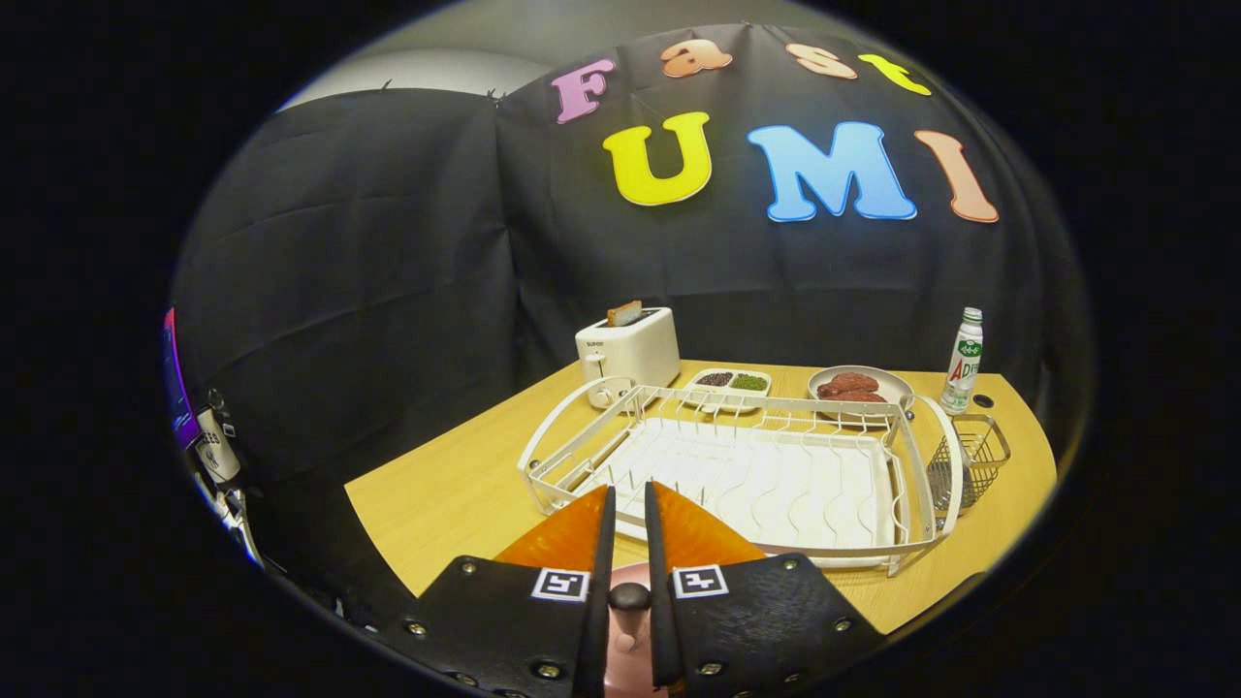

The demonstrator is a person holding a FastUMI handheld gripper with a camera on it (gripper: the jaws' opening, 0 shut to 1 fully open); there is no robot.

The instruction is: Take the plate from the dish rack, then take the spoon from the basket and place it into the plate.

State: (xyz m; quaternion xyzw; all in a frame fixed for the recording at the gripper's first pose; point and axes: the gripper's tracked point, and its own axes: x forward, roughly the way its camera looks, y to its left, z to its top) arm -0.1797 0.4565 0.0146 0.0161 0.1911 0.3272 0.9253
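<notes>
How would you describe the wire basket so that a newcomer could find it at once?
Find the white dish rack on the wooden table, just beyond the gripper, whose fingers stand nearly closed. The wire basket sits at the rack's end nearest the bottle: the only small mesh cage.

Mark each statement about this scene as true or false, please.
1. A slice of bread sticks out of the toaster. True: the bread stands in the slot of the toaster.
2. The bottle lies inside the dish rack. False: the bottle stands upright on the table, beyond the dish rack and beside the plate of food.
3. A wire basket hangs at the rack's end nearest the bottle. True: the basket is there.
4. The gripper's fingers are spread wide. False: the gripper has its fingers close together with a narrow gap, over the rack's near edge. Something pinkish shows between them, but it is unclear whether it is gripped.
</notes>
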